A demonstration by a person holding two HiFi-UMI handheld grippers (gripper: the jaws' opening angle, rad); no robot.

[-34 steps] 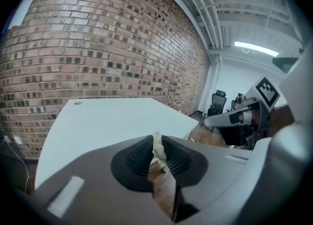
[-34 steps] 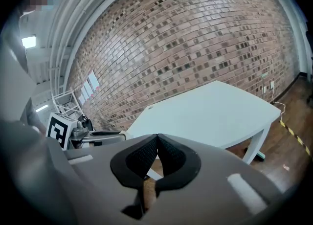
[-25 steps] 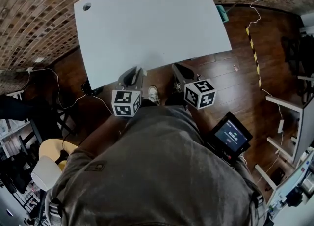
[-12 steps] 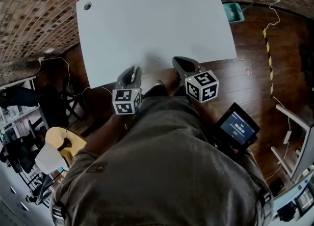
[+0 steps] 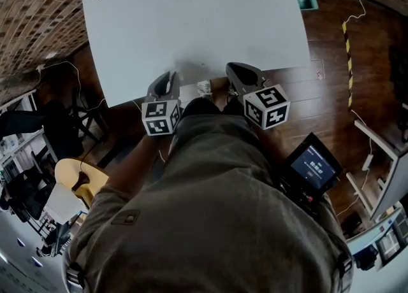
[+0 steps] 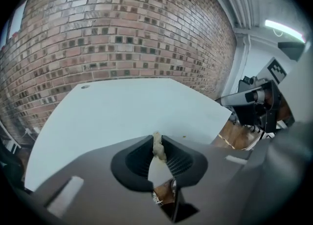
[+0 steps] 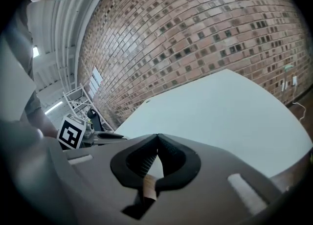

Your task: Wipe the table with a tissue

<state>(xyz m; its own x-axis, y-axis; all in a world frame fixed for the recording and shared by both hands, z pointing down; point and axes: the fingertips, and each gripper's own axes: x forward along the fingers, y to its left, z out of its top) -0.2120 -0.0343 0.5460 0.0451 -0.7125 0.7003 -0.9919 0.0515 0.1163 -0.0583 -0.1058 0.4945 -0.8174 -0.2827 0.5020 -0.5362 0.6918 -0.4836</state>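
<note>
Currently, the left gripper (image 6: 158, 137) is clamped on a small crumpled tissue (image 6: 157, 146), held over the near edge of the white table (image 5: 191, 24). The right gripper (image 7: 157, 139), alongside, has its jaws together with nothing between them.

White table (image 5: 191, 24), hole near far-left corner; small crumpled tissue (image 6: 158, 146) pinched in left claw (image 6: 157, 138).
</note>
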